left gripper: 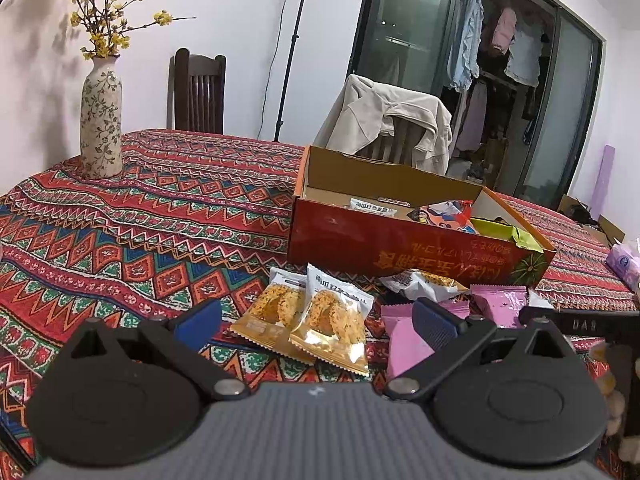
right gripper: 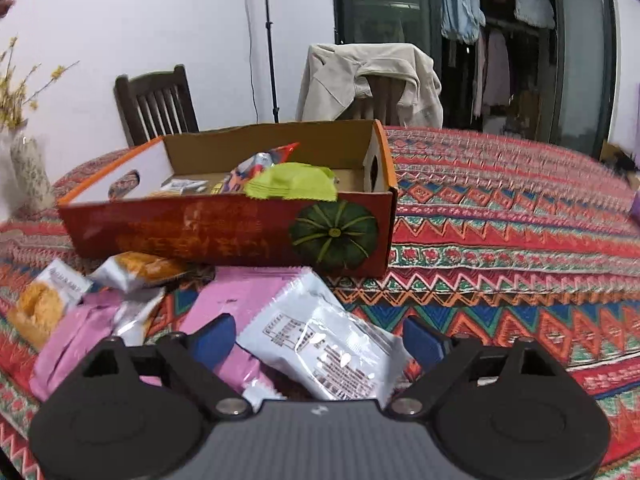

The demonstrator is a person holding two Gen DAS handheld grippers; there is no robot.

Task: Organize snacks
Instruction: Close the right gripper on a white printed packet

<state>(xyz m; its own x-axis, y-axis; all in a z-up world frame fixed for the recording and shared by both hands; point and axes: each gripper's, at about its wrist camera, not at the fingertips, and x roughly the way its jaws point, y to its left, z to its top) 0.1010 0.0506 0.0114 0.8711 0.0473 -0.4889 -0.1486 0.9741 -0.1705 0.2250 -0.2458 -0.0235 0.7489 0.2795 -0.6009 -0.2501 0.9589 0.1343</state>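
Observation:
A red cardboard box [left gripper: 400, 248] stands on the patterned tablecloth and holds several snack packets, among them a green one [right gripper: 294, 186]. It also shows in the right wrist view [right gripper: 224, 226]. In front of it lie loose snacks: two golden cracker packets [left gripper: 332, 320], pink packets [left gripper: 404, 336] and a white packet [right gripper: 324, 340]. My left gripper [left gripper: 316, 320] is open, low over the cracker packets. My right gripper [right gripper: 316, 338] is open, its fingers on either side of the white packet, not touching it that I can tell.
A flowered vase [left gripper: 101, 120] with yellow blossoms stands at the table's far left. Two chairs stand behind the table, one [left gripper: 386, 120] draped with a beige jacket. A purple tissue pack [left gripper: 624, 260] lies at the right edge. A lamp stand [left gripper: 290, 52] rises behind.

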